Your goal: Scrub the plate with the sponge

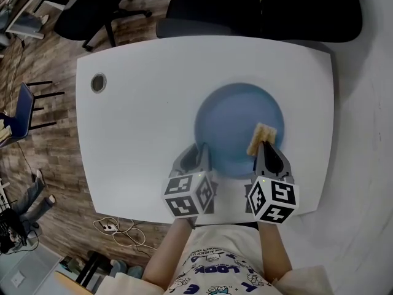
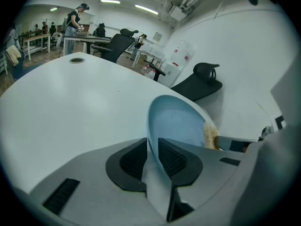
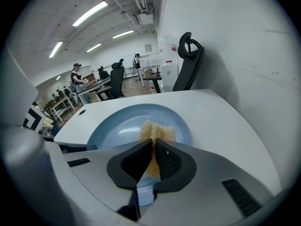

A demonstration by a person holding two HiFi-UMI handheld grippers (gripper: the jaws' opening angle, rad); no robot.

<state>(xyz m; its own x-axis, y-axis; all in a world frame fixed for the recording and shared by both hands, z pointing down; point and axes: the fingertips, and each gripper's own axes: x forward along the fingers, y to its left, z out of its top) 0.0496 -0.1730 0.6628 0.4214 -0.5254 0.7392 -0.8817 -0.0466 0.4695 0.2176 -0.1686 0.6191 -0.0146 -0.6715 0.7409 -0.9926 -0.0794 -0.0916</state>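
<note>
Blue and round, one plate [image 1: 236, 118] lies on the right half of the one white table [image 1: 141, 103], nearer the person's side. One yellow sponge [image 1: 261, 137] sits on the plate's near right part. One round cable hole [image 1: 98, 82] shows at the table's far left corner. Two grippers reach in over the near edge, side by side, each with one marker cube. The left gripper [image 1: 199, 152] has its jaws closed on the plate's near left rim, which passes between them. The right gripper [image 1: 265, 151] pinches the sponge tightly, its free end pressed against the plate's surface. Two bare forearms extend forward from the person's body, nearly parallel, the grippers angled slightly toward the plate
</note>
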